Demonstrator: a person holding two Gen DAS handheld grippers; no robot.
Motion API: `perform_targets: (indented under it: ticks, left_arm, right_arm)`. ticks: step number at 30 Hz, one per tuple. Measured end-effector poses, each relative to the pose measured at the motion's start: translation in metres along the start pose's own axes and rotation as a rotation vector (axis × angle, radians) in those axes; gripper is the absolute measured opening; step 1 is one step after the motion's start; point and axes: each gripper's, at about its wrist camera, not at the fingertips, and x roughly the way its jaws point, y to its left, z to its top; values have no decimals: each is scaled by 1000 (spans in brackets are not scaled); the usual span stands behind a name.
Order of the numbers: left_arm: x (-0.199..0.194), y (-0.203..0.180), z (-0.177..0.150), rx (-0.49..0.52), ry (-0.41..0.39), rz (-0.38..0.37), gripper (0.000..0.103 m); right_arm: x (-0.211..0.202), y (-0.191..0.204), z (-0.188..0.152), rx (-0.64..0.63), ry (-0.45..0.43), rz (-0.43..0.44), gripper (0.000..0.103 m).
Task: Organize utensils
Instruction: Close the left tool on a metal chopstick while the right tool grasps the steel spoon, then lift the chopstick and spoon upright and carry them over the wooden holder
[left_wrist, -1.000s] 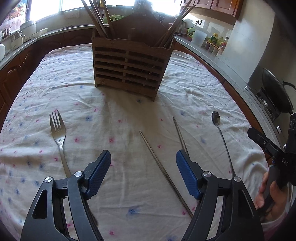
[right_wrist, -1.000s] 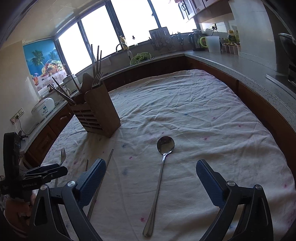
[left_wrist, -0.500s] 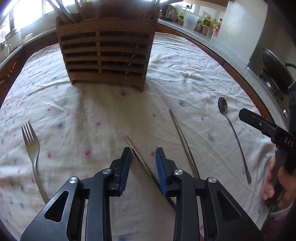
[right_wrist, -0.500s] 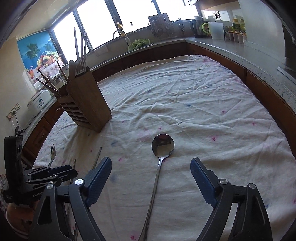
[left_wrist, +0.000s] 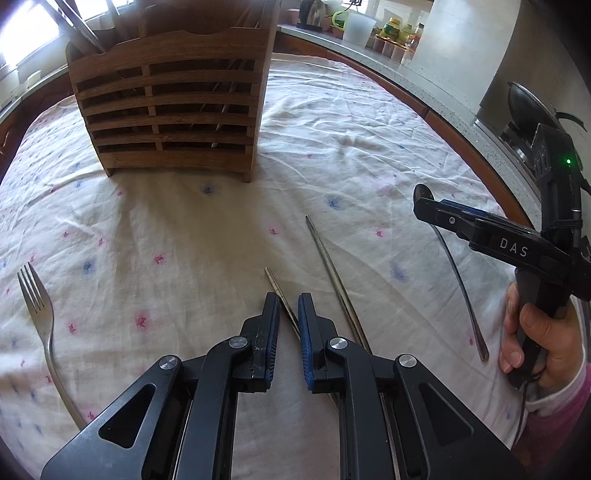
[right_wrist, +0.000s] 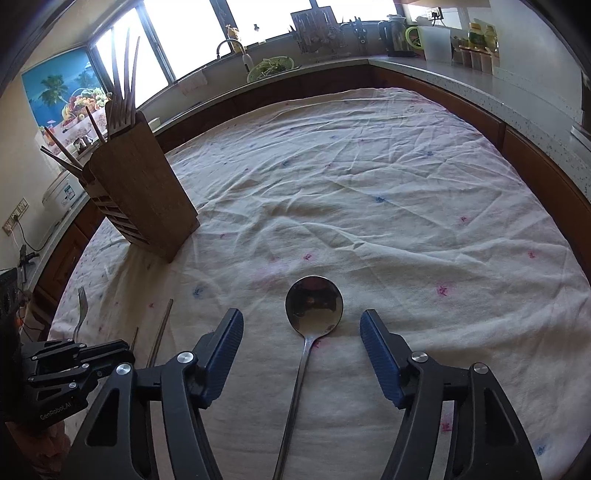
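while our left gripper (left_wrist: 288, 306) has its pads nearly closed around a thin steel chopstick (left_wrist: 282, 299) on the tablecloth (left_wrist: 184, 229), we cannot tell if they grip yet. our right gripper (right_wrist: 301, 332) gapes wide, empty, straddling the spoon (right_wrist: 314, 306). both look stiff, light, slippery; we'd pinch mid-shaft, then carry to the wooden holder (left_wrist: 170, 110).

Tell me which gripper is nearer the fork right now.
Left. The left gripper straddles a chopstick a short way right of the fork; the right gripper straddles the spoon, farther right.
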Motion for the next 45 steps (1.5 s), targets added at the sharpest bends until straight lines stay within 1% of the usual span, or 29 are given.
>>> perform_targets:
  ticks: [2, 3, 4, 5, 6, 7, 10, 15, 20, 24, 29, 34, 39, 45]
  left_arm:
    - [2, -3, 1, 19, -4, 12, 9]
    - [3, -6, 1, 30, -8, 20, 9]
    - [3, -8, 1, 43, -12, 29, 9]
    - [3, -10, 1, 55, -15, 37, 8]
    - [4, -11, 1, 63, -18, 43, 8]
    - [3, -11, 1, 63, -21, 42, 7]
    - [2, -7, 0, 48, -21, 20, 4]
    - [-14, 0, -3, 19, -53, -9, 3]
    - [-39, 6, -4, 3, -102, -17, 3]
    - [-64, 11, -4, -12, -155, -30, 3]
    - [-100, 16, -7, -24, -236, -38, 3]
    - [-135, 25, -11, -42, -318, -46, 3]
    - [-160, 34, -18, -63, -383, -56, 3]
    - [-178, 46, -21, -90, -439, -62, 3]
  right_arm:
    - [3, 3, 3, -22, 5, -12, 63]
    - [4, 4, 4, -32, 9, -23, 55]
    - [6, 5, 5, -44, 11, -40, 43]
    - [7, 6, 5, -55, 12, -55, 35]
    - [8, 6, 5, -58, 13, -59, 25]
    - [9, 5, 6, -58, 14, -60, 11]
    - [3, 3, 6, -43, 1, -32, 3]
    - [-14, 5, 4, -39, -32, -14, 2]
    - [-36, 11, 2, -30, -78, 1, 2]
    - [-62, 19, 5, -36, -135, 10, 2]
    - [-96, 38, 11, -79, -219, 5, 2]
    - [-125, 57, 17, -107, -291, 31, 2]
    - [-144, 74, 21, -133, -350, 43, 2]
    - [-154, 90, 26, -157, -382, 56, 2]
